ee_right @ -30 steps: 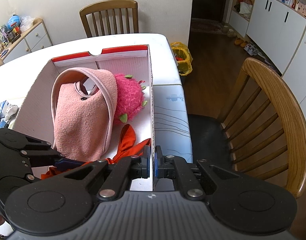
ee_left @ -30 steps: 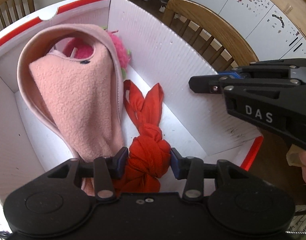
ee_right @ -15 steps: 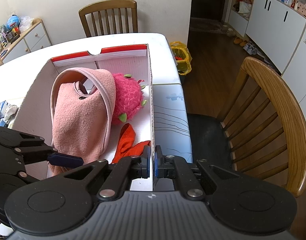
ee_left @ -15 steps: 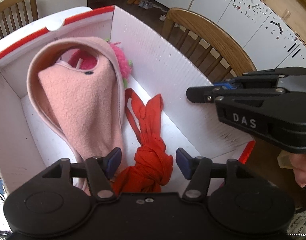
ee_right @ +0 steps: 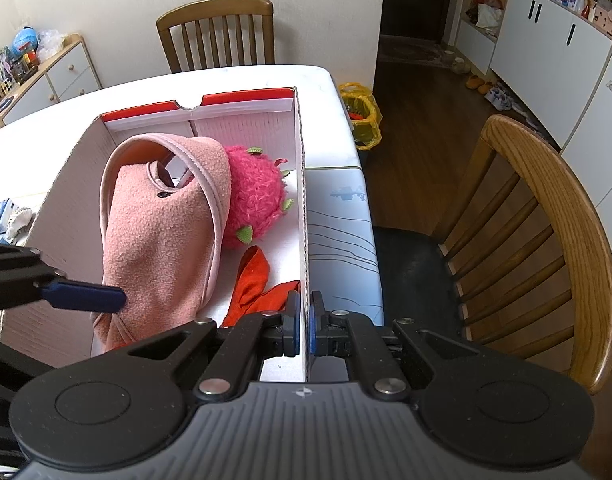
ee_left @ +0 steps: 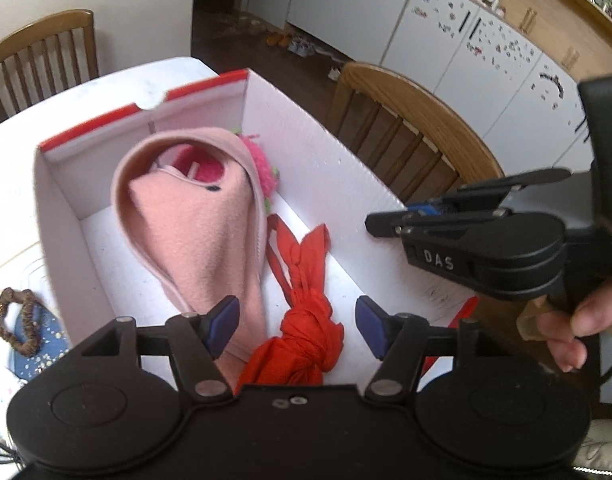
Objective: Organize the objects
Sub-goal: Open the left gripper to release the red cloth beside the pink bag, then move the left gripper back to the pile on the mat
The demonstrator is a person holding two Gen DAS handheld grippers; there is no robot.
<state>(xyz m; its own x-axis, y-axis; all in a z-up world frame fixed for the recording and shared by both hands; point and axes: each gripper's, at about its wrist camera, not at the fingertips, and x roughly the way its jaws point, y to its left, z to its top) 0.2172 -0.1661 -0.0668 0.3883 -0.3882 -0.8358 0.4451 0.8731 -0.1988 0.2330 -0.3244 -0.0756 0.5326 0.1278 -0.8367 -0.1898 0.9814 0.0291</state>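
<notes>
A white box with a red rim (ee_left: 326, 152) (ee_right: 242, 98) stands on the white table. In it lie a pink fleece bag (ee_left: 194, 232) (ee_right: 158, 232), a pink fuzzy plush (ee_right: 254, 196) (ee_left: 262, 164) and a knotted red cloth (ee_left: 310, 320) (ee_right: 254, 284). My left gripper (ee_left: 294, 326) is open and empty, above the near end of the box over the red cloth. My right gripper (ee_right: 304, 328) is shut on the box's right wall (ee_right: 302, 216); it also shows in the left wrist view (ee_left: 466, 236).
A brown scrunchie (ee_left: 14, 320) lies on a blue patterned item left of the box. Wooden chairs stand at the far side (ee_right: 218, 32) and right side (ee_right: 546, 224) of the table. Small items (ee_right: 10, 216) lie on the table to the left.
My left gripper has opened, let go of the red cloth, and pulled up and back from the box. The cloth now lies in the box. My right gripper has kept its hold on the wall.
</notes>
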